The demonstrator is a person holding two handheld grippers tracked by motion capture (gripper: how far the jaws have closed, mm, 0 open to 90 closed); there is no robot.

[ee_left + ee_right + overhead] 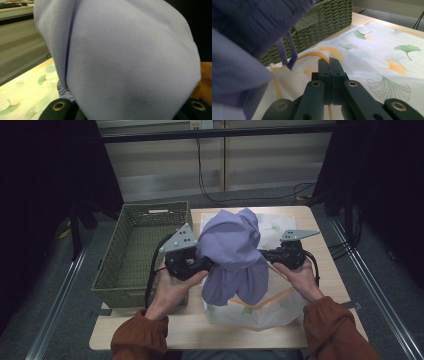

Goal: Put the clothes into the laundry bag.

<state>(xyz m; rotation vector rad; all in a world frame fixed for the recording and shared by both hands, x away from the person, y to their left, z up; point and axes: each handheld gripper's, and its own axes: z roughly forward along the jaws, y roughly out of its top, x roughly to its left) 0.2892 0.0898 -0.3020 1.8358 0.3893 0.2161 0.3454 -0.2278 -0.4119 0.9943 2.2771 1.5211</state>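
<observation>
A lavender garment (232, 245) hangs bunched between my two grippers, above a white leaf-printed cloth (255, 312) with orange trim spread on the table. My left gripper (202, 262) is shut on the garment's left side. In the left gripper view the garment (125, 62) drapes over the jaws and hides their tips. My right gripper (267, 256) is at the garment's right edge. In the right gripper view its jaws (329, 62) are pressed together on the orange-trimmed edge of the white cloth (374, 50). The garment (237, 30) hangs to their left, apart from them.
A green woven basket (150, 207) stands on the left side of the wooden table (327, 270), close beside the cloth; its wall (332, 15) is just past the right gripper. Cables hang at the back wall, and metal rails run along the floor on both sides.
</observation>
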